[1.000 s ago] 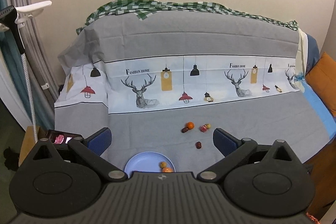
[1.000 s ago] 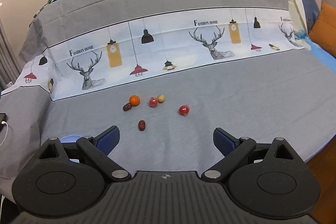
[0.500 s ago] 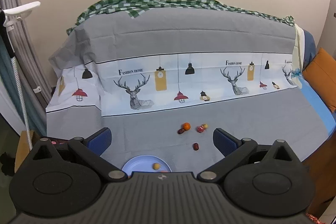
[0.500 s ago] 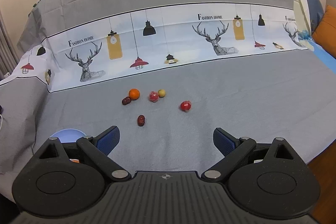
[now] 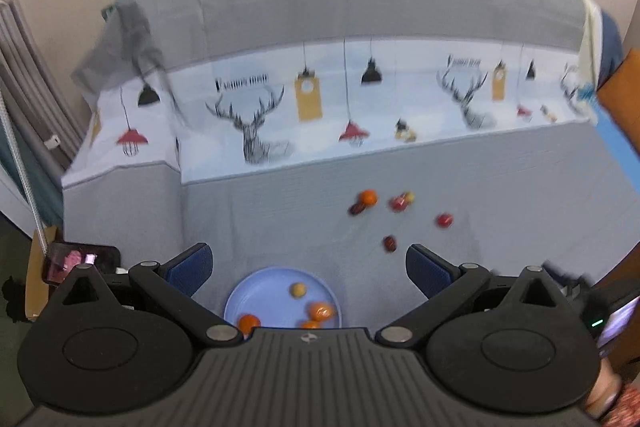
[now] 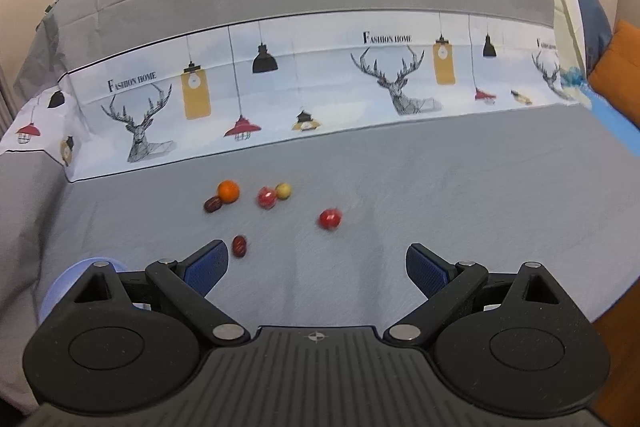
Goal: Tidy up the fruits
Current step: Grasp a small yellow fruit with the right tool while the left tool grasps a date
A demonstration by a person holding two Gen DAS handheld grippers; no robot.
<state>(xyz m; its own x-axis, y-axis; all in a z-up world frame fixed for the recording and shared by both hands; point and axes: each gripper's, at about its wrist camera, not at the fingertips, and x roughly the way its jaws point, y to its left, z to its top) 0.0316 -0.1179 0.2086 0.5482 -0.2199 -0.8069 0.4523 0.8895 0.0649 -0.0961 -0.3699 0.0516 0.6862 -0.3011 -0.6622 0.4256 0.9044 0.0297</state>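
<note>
Both hand-held grippers hang with fingers spread wide, holding nothing. The left hand-held gripper [image 5: 307,269] sits just above the plate [image 5: 256,291] – several small fruits lie in it. Beyond the right hand-held gripper [image 6: 317,267], six fruits [image 6: 228,191] lie scattered on the grey sheet [image 6: 440,187] – the dark one [image 6: 239,246] nearest its left finger.

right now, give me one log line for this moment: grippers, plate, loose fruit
left gripper open, empty | right gripper open, empty | plate holds four fruits | six fruits loose on sheet, nearest dark red one
</note>
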